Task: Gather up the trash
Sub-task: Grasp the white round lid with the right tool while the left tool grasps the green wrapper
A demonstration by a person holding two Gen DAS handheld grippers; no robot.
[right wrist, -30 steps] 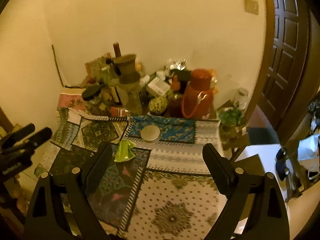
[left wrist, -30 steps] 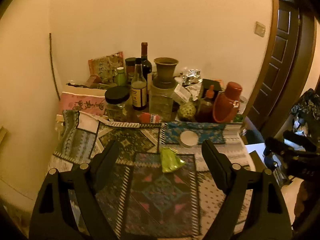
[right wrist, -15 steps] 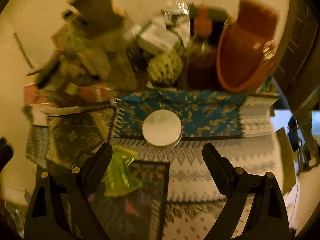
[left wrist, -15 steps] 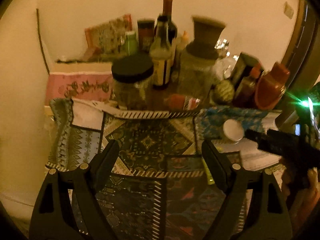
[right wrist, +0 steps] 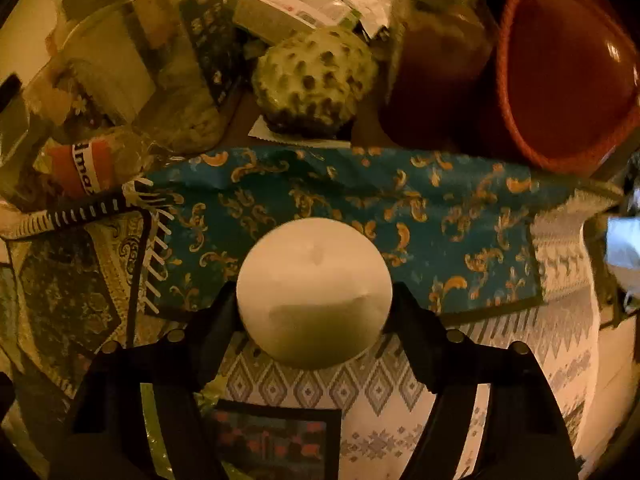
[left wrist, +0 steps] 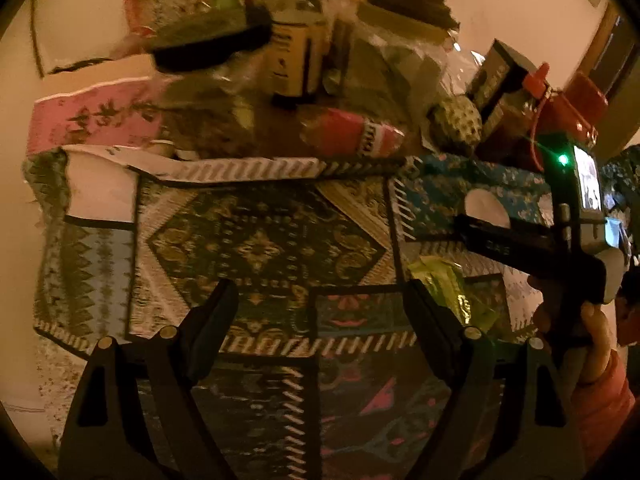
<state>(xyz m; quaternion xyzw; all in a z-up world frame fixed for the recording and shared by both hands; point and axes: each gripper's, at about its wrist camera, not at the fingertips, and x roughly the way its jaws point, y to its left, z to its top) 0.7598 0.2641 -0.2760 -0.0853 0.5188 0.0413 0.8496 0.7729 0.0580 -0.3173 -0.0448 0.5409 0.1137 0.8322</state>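
Note:
A round white lid-like cup (right wrist: 314,292) lies on the blue patterned cloth (right wrist: 400,208). My right gripper (right wrist: 314,300) is open with its fingers on either side of the cup, close to or touching its sides. In the left wrist view the right gripper (left wrist: 520,240) reaches over the cup (left wrist: 486,208) at the right. A crumpled green wrapper (left wrist: 448,284) lies on the patchwork cloth just beside my left gripper's right finger. My left gripper (left wrist: 320,300) is open and empty above the dark patterned cloth.
The back of the table is crowded: a red-labelled packet (left wrist: 352,136), a custard apple (right wrist: 312,80), a large jar (right wrist: 132,60), a dark bottle (right wrist: 436,68), an orange jug (right wrist: 568,72), bottles (left wrist: 296,52) and boxes. The table's right edge (right wrist: 592,320) drops to the floor.
Both grippers have moved forward toward the table. The right gripper has come down around the white cup, which now sits between its fingers. The green wrapper is now near my left gripper.

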